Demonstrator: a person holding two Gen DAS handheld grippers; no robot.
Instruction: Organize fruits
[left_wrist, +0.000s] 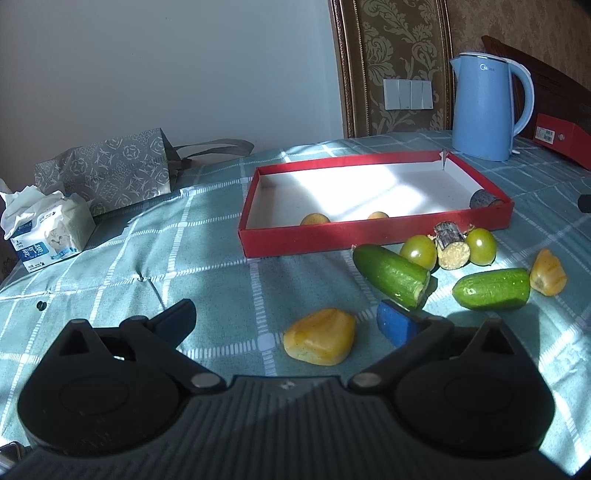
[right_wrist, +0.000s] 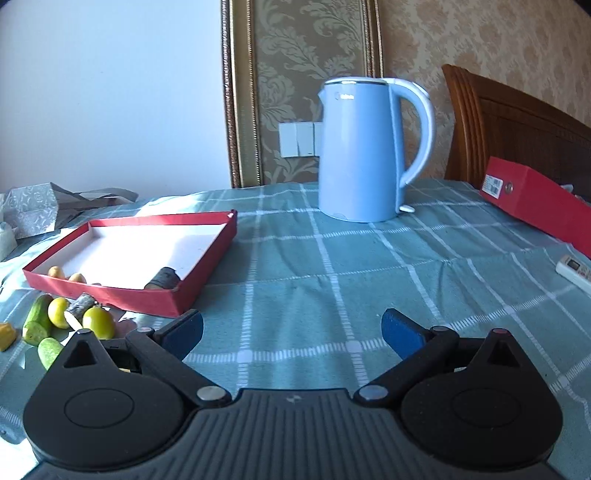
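Observation:
A red tray (left_wrist: 314, 236) with a white floor lies on the checked cloth; it also shows in the right wrist view (right_wrist: 122, 295). It holds two small yellow fruits (left_wrist: 314, 219) and a dark sugarcane piece (left_wrist: 484, 199). In front lie two cucumber halves (left_wrist: 391, 275), two green tomatoes (left_wrist: 419, 252), a sugarcane stub (left_wrist: 451, 246) and two yellow jackfruit pieces (left_wrist: 320, 342). My left gripper (left_wrist: 288, 323) is open, low over the cloth, with the near jackfruit piece between its fingers. My right gripper (right_wrist: 293, 334) is open and empty over bare cloth, right of the tray.
A blue kettle (right_wrist: 360, 151) stands behind the tray. A red box (right_wrist: 535, 199) and a white remote (right_wrist: 576, 271) lie at the right. A tissue pack (left_wrist: 48, 229) and a grey patterned bag (left_wrist: 107, 170) sit at the left.

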